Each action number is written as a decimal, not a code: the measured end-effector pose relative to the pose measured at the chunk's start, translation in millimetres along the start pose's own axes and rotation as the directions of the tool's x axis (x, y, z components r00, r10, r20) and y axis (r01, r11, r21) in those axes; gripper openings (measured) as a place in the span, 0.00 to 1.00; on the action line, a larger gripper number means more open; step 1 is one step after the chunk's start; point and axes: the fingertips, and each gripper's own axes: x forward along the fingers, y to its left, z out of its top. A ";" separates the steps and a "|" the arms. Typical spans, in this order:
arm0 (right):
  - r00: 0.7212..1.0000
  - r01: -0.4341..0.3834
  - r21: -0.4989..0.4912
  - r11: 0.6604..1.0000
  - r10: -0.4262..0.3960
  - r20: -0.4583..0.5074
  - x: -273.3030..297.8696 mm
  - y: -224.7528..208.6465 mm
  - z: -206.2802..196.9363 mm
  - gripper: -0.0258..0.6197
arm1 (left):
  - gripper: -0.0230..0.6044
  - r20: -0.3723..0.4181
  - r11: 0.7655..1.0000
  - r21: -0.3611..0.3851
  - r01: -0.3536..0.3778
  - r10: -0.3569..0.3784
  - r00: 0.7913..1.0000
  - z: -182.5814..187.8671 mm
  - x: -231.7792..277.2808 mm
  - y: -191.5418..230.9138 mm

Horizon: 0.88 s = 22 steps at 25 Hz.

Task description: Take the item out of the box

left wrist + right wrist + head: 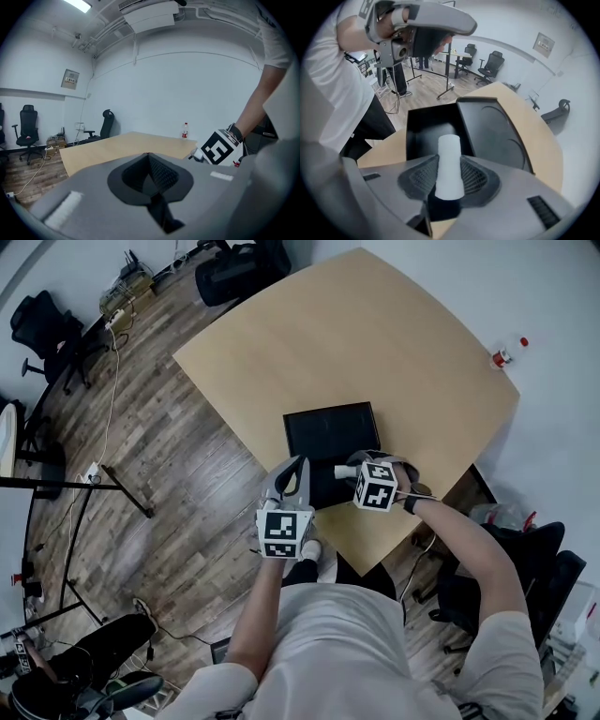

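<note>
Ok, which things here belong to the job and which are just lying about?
Job in hand:
- black box, open on the table
- white cylinder, clamped in the right gripper

Lying about:
- water bottle at the table's far corner
- office chair
- black bag beyond the table
</note>
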 end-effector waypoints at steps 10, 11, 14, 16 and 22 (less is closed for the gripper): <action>0.997 0.063 0.075 0.995 -0.065 0.035 -63.5 -12.7 1.5 0.25 | 0.05 0.034 0.998 0.038 0.053 -0.055 0.998 16.2 -3.3 -11.6; 0.996 0.077 0.073 0.994 -0.080 0.035 -70.6 -14.3 1.7 0.25 | 0.05 0.038 0.997 0.041 0.059 -0.060 0.997 19.1 -4.1 -13.5; 0.991 0.128 0.062 0.990 -0.130 0.036 -92.8 -20.9 4.8 0.25 | 0.05 0.051 0.995 0.059 0.078 -0.081 0.995 29.9 -5.7 -18.2; 0.986 0.163 0.049 0.985 -0.165 0.030 -107.0 -24.6 6.0 0.25 | 0.05 0.058 0.993 0.070 0.091 -0.095 0.994 36.6 -7.0 -21.1; 0.967 0.251 0.024 0.968 -0.252 0.024 -149.0 -32.5 5.1 0.25 | 0.05 0.091 0.989 0.109 0.104 -0.115 0.989 55.9 -8.4 -28.1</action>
